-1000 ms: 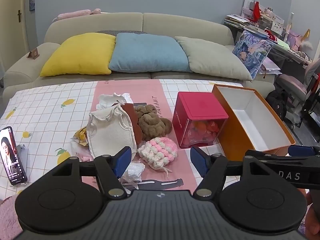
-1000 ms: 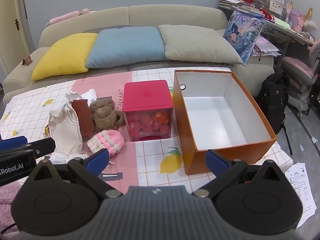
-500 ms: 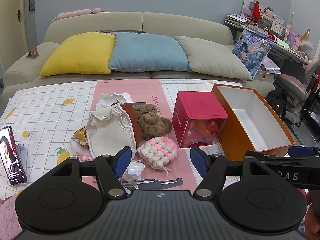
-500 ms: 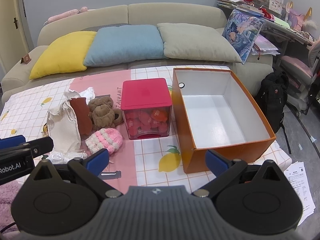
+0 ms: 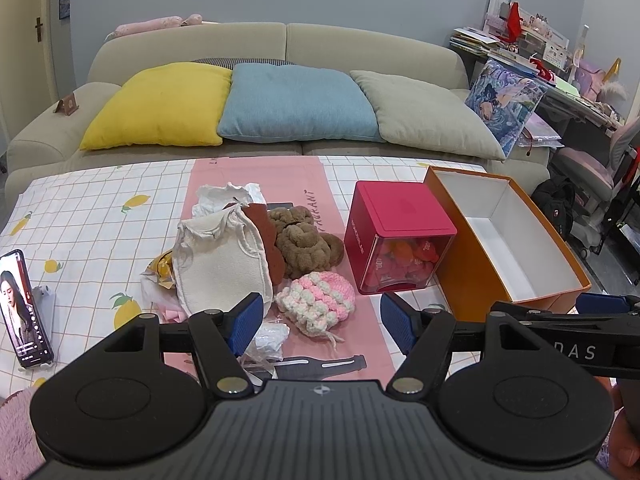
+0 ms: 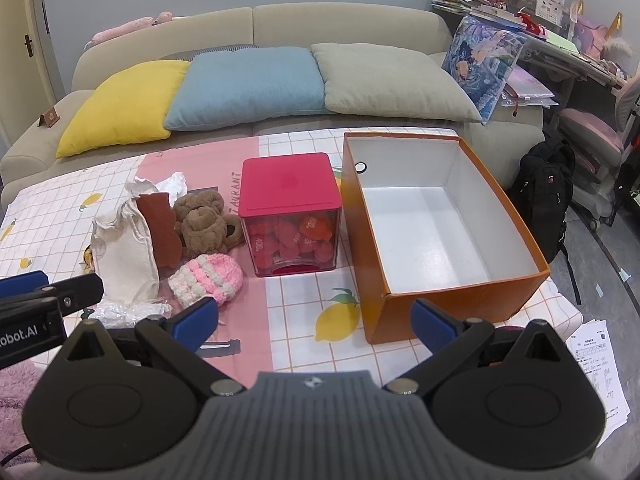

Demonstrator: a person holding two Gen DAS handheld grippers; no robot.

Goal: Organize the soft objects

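A pile of soft things lies on the table: a cream cloth bag (image 5: pixel 224 264) (image 6: pixel 124 256), a brown plush toy (image 5: pixel 304 240) (image 6: pixel 202 224), a rust-brown cloth (image 5: pixel 268 240) (image 6: pixel 162 232) and a pink-and-white knitted hat (image 5: pixel 318 306) (image 6: pixel 208 280). An open orange box (image 5: pixel 464 264) (image 6: pixel 464 300) with a white inside stands to the right. My left gripper (image 5: pixel 320 322) is open and empty, just short of the knitted hat. My right gripper (image 6: pixel 314 320) is open and empty, in front of the box's near left corner.
A red-lidded clear box (image 5: pixel 400 236) (image 6: pixel 292 216) of red items stands between the pile and the orange box. A phone (image 5: pixel 24 308) on a stand sits at the table's left. A black strap (image 5: pixel 320 364) lies near the front edge. A sofa with cushions (image 6: pixel 248 84) is behind.
My right gripper has drawn slightly nearer the table and box; the scene looms a little larger. My left gripper has barely moved. Both stay open.
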